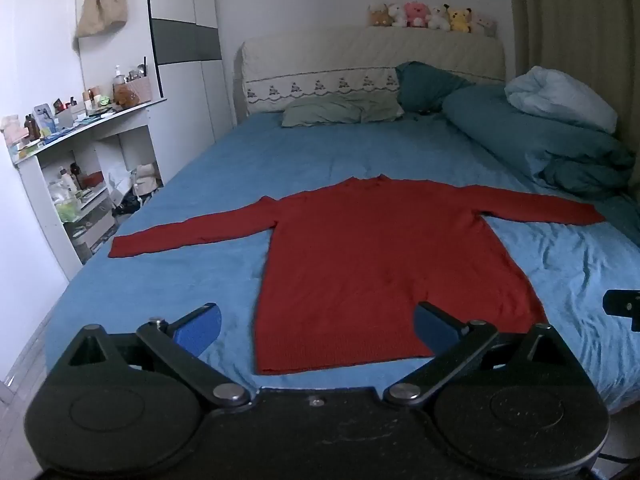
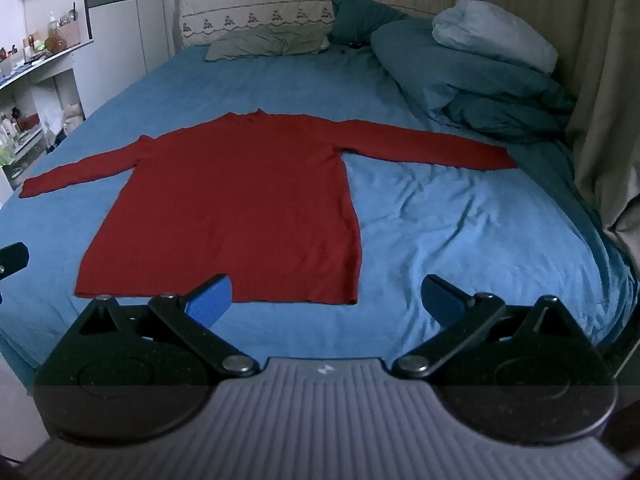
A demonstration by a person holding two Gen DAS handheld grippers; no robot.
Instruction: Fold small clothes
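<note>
A red long-sleeved sweater lies flat on the blue bed sheet, both sleeves spread out sideways, hem toward me. It also shows in the right wrist view. My left gripper is open and empty, held above the hem near the bed's front edge. My right gripper is open and empty, held just in front of the hem's right corner. The right gripper's tip shows at the right edge of the left wrist view.
A rolled teal duvet and a light blue blanket lie at the back right of the bed. Pillows rest at the headboard, with plush toys on top. A cluttered shelf stands left; a curtain hangs right.
</note>
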